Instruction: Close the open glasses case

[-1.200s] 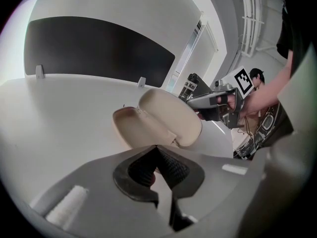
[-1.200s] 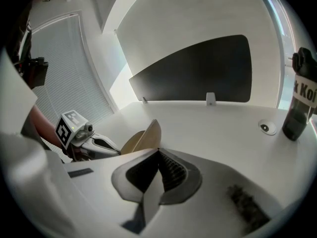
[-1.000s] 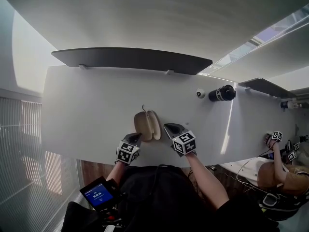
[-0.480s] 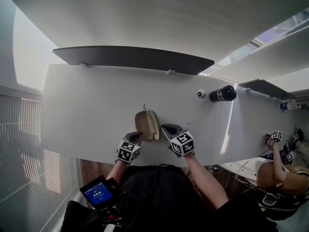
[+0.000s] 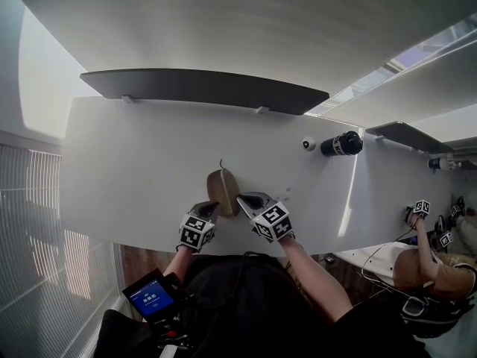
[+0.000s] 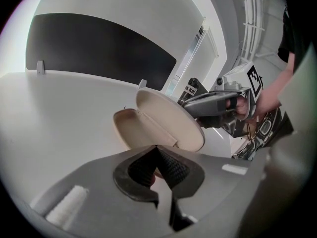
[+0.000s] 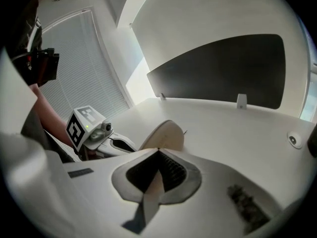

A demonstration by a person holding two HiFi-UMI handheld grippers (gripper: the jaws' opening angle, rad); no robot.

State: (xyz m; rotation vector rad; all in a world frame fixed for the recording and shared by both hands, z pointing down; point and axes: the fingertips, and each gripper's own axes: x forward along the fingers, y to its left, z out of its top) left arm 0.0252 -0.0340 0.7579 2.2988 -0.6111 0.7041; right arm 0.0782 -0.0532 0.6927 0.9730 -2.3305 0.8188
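**Case half shut at near table edge**

Head view: the table is bare all round, with a bottle well apart to the right. The right gripper, clenched and empty, touches the lid and has shifted left.
Left gripper view: the left gripper is clamped on the case rim. The lid, flat a second ago, is now raised.
Right gripper view: open table lies beyond.

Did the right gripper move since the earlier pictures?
Yes. The right gripper moved left, away from the black cylinder on the table and up against the raised lid of the glasses case.
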